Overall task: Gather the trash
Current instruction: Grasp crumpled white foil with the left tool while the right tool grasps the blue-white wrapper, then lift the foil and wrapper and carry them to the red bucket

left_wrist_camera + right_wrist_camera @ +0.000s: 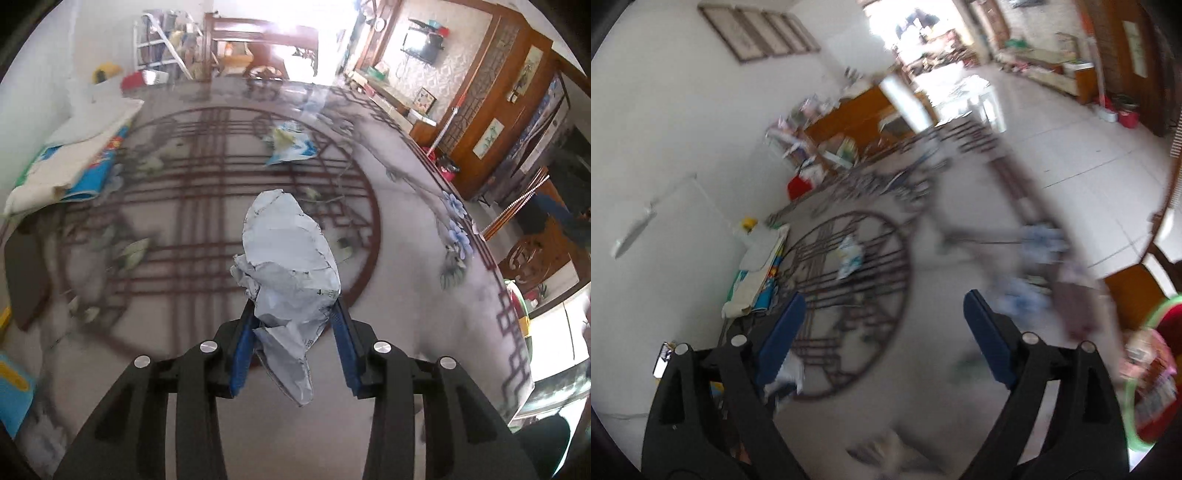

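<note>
Crumpled paper [291, 266] pinched in left fingers [245, 354], right fingers [783, 332] spread empty, tabletop [942, 332] blurred.

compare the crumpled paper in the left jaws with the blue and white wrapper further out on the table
The crumpled grey paper is clamped in the left gripper, held up off the table; the blue and white wrapper lies loose on the glass, touched by nothing. The paper is plain pale grey with faint black print; the wrapper is glossy, bright blue and white. Both are crumpled trash over the same patterned tabletop.
</note>
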{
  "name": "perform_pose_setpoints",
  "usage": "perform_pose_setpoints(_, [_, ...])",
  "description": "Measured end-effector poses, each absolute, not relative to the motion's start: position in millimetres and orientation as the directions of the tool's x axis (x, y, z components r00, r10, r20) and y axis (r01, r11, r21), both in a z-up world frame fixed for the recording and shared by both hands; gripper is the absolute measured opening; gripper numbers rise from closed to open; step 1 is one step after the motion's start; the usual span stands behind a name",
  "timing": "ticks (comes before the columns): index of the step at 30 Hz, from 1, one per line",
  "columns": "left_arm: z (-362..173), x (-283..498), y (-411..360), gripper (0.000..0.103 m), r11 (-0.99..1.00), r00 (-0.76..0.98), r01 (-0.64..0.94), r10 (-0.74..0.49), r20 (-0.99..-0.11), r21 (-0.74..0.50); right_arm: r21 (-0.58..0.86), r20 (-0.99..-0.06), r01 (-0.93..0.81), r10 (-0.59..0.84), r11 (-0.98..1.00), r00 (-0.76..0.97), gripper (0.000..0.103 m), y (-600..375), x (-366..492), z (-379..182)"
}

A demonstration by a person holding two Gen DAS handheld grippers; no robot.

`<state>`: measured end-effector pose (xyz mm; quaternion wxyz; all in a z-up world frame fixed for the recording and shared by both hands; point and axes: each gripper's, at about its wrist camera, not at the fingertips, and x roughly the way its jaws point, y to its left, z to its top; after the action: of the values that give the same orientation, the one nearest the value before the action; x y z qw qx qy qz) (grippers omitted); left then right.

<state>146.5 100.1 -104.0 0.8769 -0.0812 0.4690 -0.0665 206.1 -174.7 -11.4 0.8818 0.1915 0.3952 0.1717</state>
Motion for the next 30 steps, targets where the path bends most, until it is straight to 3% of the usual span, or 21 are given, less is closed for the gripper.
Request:
perform_pose_setpoints(5, [-107,158,119,0.038,0.946,0.547,0.007,-0.274,-0.791,-0.323,0.409,-0.730,-0.150,0.421,0.900,0.539,0.086,-90,267,-57])
perform_pose_setpoints(10, [-92,153,115,0.038,0.945,0.590,0.030,-0.279,-0.758,-0.324,0.255,-0.795,-0.149,0.295,0.955,0.531,0.086,-29,320,-89])
perform_pose_setpoints(17, [-75,152,121,0.038,0.949,0.639,0.027,-0.258,-0.724,-0.314,0.152,-0.837,-0.141,0.203,0.978,0.507,0.086,25,368,-119])
perform_pose_setpoints(19, [-74,151,124,0.038,0.946,0.646,0.019,-0.258,-0.719,-0.323,0.104,-0.838,-0.149,0.167,0.983,0.519,0.079,35,373,-123])
perform_pose_setpoints(21, [-73,153,127,0.038,0.945,0.648,0.013,-0.258,-0.717,-0.328,0.058,-0.851,-0.167,0.136,0.984,0.507,0.051,45,377,-129])
perform_pose_setpoints(23, [-74,154,129,0.038,0.941,0.647,0.008,-0.262,-0.716,-0.338,0.060,-0.864,-0.186,0.144,0.981,0.483,0.038,49,378,-134])
perform_pose_setpoints(26, [-75,154,131,0.038,0.938,0.650,0.007,-0.268,-0.711,-0.347,0.104,-0.856,-0.201,0.191,0.974,0.481,0.029,45,371,-132])
perform_pose_setpoints(30, [-74,153,131,0.038,0.938,0.654,0.007,-0.266,-0.708,-0.346,0.178,-0.844,-0.230,0.269,0.957,0.464,0.029,32,350,-124])
